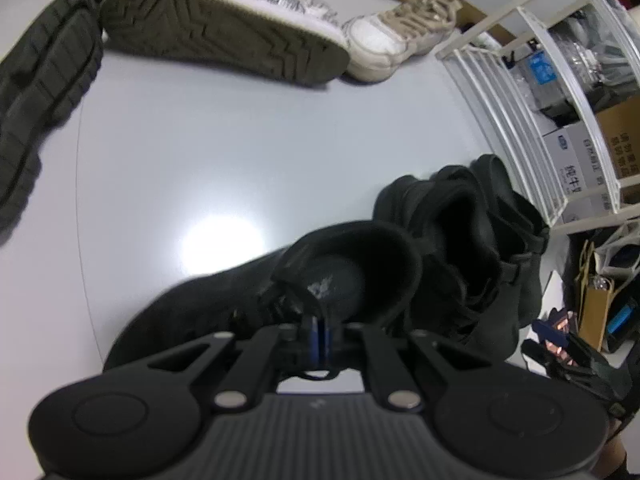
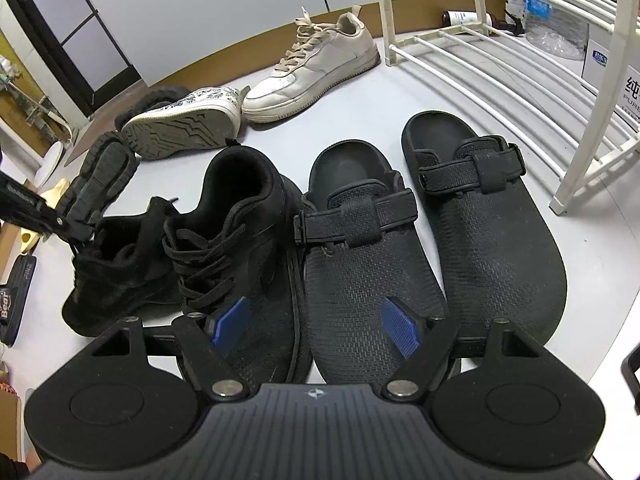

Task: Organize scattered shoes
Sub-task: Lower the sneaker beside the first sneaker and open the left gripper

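Fingers of the left gripper (image 1: 320,338) are pinched together on the tongue and laces of a black sneaker (image 1: 248,304), which lies at the left end of the near row. Over on the right gripper (image 2: 316,326), the blue pads (image 2: 228,320) stand wide apart with nothing between them, hovering above the toes of the second black sneaker (image 2: 244,248) and the left black clog (image 2: 360,260). A second black clog (image 2: 488,216) sits just beside its mate on the right, both lined up on the pale grey table (image 2: 360,96) near a white slatted shoe rack (image 2: 500,64). Farther back lie a white sneaker (image 2: 320,68) with beige laces, a patterned shoe (image 2: 188,128) tipped on its side showing its sole, and a dark chunky-soled shoe (image 2: 104,176) also on its side.
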Demonstrator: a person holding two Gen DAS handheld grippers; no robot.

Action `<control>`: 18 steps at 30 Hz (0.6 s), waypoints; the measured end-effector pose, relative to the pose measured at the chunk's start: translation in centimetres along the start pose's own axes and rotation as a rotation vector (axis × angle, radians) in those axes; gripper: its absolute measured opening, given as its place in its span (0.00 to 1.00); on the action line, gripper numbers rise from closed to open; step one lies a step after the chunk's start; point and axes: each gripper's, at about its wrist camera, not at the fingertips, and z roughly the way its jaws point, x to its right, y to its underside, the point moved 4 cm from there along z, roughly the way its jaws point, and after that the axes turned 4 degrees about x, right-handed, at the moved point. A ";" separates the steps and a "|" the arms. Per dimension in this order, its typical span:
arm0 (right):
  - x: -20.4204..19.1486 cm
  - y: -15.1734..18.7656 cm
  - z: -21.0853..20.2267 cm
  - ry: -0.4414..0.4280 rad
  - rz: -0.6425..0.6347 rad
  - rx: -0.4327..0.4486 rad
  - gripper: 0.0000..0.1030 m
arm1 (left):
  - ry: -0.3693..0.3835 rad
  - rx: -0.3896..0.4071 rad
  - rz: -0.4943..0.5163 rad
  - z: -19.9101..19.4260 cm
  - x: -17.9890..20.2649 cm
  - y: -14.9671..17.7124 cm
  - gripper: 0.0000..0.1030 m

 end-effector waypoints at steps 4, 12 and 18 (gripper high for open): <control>-1.0 -0.3 0.3 -0.005 -0.020 -0.012 0.76 | -0.072 0.008 0.000 -0.3 0.1 -0.3 0.21; -4.4 -3.1 -2.8 0.053 -0.010 -0.016 0.76 | -0.160 0.073 -0.018 -5.0 1.3 0.3 0.40; -8.6 -6.8 -8.1 0.085 -0.074 -0.006 0.77 | -0.165 0.137 -0.043 -11.9 3.6 1.3 0.70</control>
